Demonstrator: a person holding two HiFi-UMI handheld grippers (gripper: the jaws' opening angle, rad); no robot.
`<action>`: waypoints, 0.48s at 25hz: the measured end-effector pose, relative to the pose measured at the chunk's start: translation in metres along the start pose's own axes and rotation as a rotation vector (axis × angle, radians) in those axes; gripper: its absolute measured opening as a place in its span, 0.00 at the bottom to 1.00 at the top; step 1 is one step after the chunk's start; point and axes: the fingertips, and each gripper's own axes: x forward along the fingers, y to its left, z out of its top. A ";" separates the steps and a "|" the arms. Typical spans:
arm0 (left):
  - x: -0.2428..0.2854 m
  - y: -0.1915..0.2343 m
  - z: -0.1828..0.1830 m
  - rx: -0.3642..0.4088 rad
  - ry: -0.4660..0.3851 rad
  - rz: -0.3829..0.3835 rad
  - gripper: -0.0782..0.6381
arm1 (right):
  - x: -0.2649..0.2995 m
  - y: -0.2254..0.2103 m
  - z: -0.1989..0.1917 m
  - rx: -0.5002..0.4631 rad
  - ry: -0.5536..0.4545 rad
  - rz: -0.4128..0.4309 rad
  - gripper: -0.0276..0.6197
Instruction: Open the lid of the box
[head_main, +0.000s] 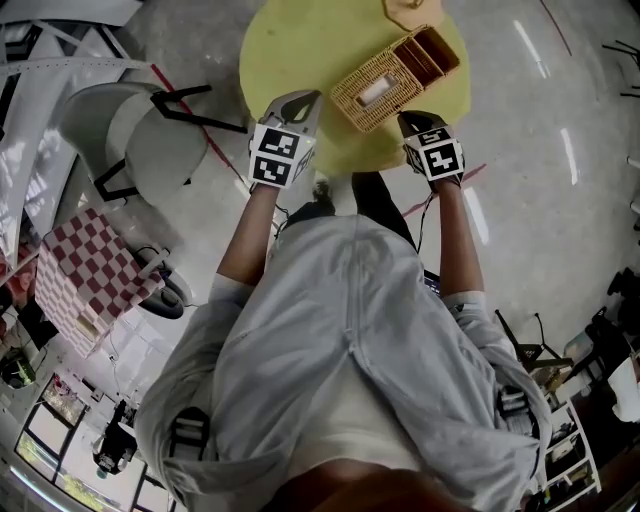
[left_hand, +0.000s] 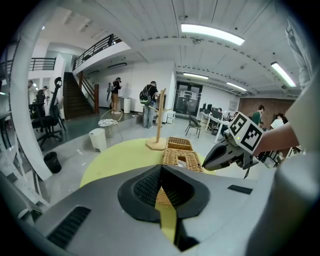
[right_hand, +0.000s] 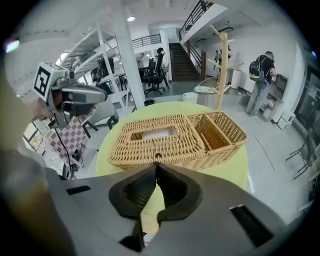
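Observation:
A wicker box (head_main: 395, 78) lies on the round yellow table (head_main: 300, 40). Its lid (right_hand: 157, 140) is down, with a rectangular slot on top and a small loop at the front edge. An open compartment (right_hand: 220, 130) adjoins the lid. My left gripper (head_main: 310, 98) hovers at the table's near edge, left of the box, shut on nothing. My right gripper (head_main: 405, 120) is also shut and empty, its tips (right_hand: 157, 167) just short of the lid's front loop. In the left gripper view the box (left_hand: 182, 159) lies ahead of the shut jaws, with the right gripper (left_hand: 225, 152) beside it.
A wooden stand (right_hand: 222, 70) rises from the table behind the box. A grey chair (head_main: 150, 130) stands left of the table, and a red-checkered object (head_main: 85, 275) sits on the floor further left. People stand far off in the hall.

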 end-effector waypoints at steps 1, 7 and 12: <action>-0.002 0.002 0.002 0.000 -0.007 0.002 0.15 | -0.004 0.001 0.005 0.012 -0.016 0.004 0.10; -0.012 0.013 0.020 0.000 -0.056 0.018 0.15 | -0.027 0.003 0.039 -0.002 -0.070 0.019 0.10; -0.015 0.027 0.034 -0.004 -0.093 0.057 0.15 | -0.041 0.004 0.082 -0.065 -0.147 0.039 0.10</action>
